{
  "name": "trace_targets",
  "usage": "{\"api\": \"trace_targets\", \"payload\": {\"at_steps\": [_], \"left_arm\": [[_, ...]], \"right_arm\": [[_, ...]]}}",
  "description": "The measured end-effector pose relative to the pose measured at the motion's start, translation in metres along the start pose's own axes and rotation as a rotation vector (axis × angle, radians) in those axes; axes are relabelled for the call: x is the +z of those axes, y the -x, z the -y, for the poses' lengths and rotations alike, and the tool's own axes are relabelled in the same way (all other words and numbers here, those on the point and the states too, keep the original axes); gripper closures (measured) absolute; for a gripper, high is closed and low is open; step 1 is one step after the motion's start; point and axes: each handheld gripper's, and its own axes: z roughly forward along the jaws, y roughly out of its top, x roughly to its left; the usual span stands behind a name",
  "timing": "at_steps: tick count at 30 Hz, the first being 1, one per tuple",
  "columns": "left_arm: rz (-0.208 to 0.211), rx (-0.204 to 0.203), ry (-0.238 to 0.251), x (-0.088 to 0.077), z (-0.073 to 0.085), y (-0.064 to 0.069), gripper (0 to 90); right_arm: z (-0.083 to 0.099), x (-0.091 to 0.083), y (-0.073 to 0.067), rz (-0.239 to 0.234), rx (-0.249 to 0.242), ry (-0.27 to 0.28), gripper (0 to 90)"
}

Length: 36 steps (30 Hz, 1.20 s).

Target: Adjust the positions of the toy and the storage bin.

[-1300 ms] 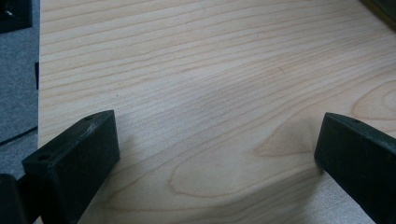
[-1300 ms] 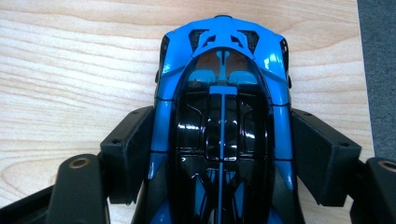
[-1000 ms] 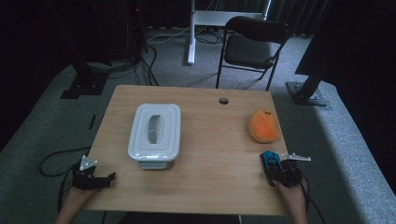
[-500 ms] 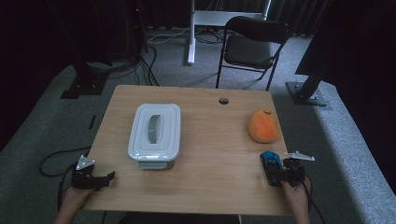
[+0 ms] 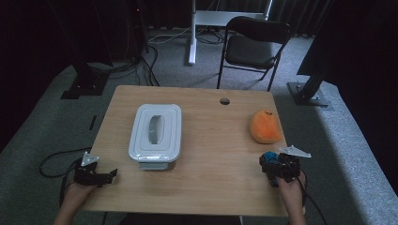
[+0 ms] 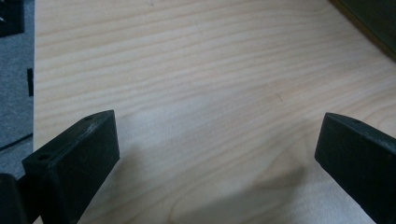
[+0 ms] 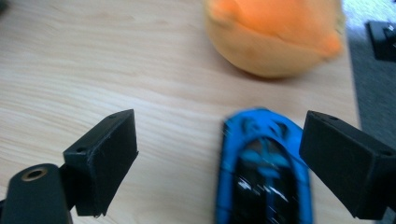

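The right claw (image 5: 268,164) sits near the front right corner of the counter (image 5: 211,187), its jaws spread wide and having just been opening. Between them lies a small blue toy car (image 7: 264,172), flat on the wood; it lies close against the jaw at the right of the right gripper view, and I cannot tell whether the two touch, while a clear gap separates it from the other jaw. Just beyond the car is an orange plush fruit (image 5: 265,126), resting near the right edge. The left claw (image 5: 110,174) is at the front left corner, jaws wide apart over bare wood with nothing between them. A white box with a grey-handled lid (image 5: 155,135) stands left of the middle, lid on, well apart from both hands.
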Motion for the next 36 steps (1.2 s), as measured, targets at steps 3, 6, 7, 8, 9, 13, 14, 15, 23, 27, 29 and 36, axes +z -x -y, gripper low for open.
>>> {"api": "trace_targets", "payload": {"at_steps": [3, 6, 7, 8, 9, 13, 14, 15, 23, 27, 29, 36], "left_arm": [[0.021, 0.011, 0.017, 0.002, -0.003, 0.000, 0.3], [0.024, 0.018, 0.017, 0.004, -0.006, 0.000, 0.3], [0.030, 0.014, 0.018, 0.005, -0.008, 0.000, 0.3], [0.036, 0.006, 0.020, 0.006, -0.009, 0.000, 0.3], [0.038, 0.000, 0.022, 0.007, -0.010, -0.001, 0.3], [0.034, -0.004, 0.020, 0.011, -0.015, -0.001, 0.3], [0.032, -0.002, 0.020, 0.013, -0.016, -0.001, 0.3], [0.034, -0.003, 0.017, 0.014, -0.017, -0.001, 0.3], [0.027, -0.008, 0.008, 0.024, -0.022, -0.004, 0.3], [0.027, -0.010, 0.010, 0.027, -0.027, -0.005, 0.3], [0.026, -0.006, 0.007, 0.029, -0.030, -0.005, 0.2], [0.031, -0.024, 0.023, 0.039, -0.040, -0.004, 0.3]], "right_arm": [[-0.009, 0.006, -0.013, -0.012, -0.011, 0.029, 10.7], [-0.014, 0.012, -0.020, -0.052, -0.013, 0.042, 10.7], [-0.014, 0.012, -0.020, -0.052, -0.013, 0.042, 10.7], [-0.015, 0.014, -0.024, -0.057, -0.019, 0.045, 10.7], [-0.016, 0.017, -0.027, -0.068, -0.030, 0.045, 10.7], [-0.022, 0.035, -0.046, -0.112, -0.067, 0.034, 10.7], [-0.022, 0.035, -0.046, -0.112, -0.067, 0.034, 10.7], [-0.024, 0.044, -0.054, -0.127, -0.091, 0.027, 10.7], [-0.028, 0.069, -0.077, -0.179, -0.118, 0.021, 10.7], [-0.032, 0.081, -0.088, -0.201, -0.124, 0.012, 10.7], [-0.035, 0.088, -0.093, -0.210, -0.128, 0.015, 10.7], [-0.045, 0.111, -0.112, -0.230, -0.116, 0.017, 10.7]]}}
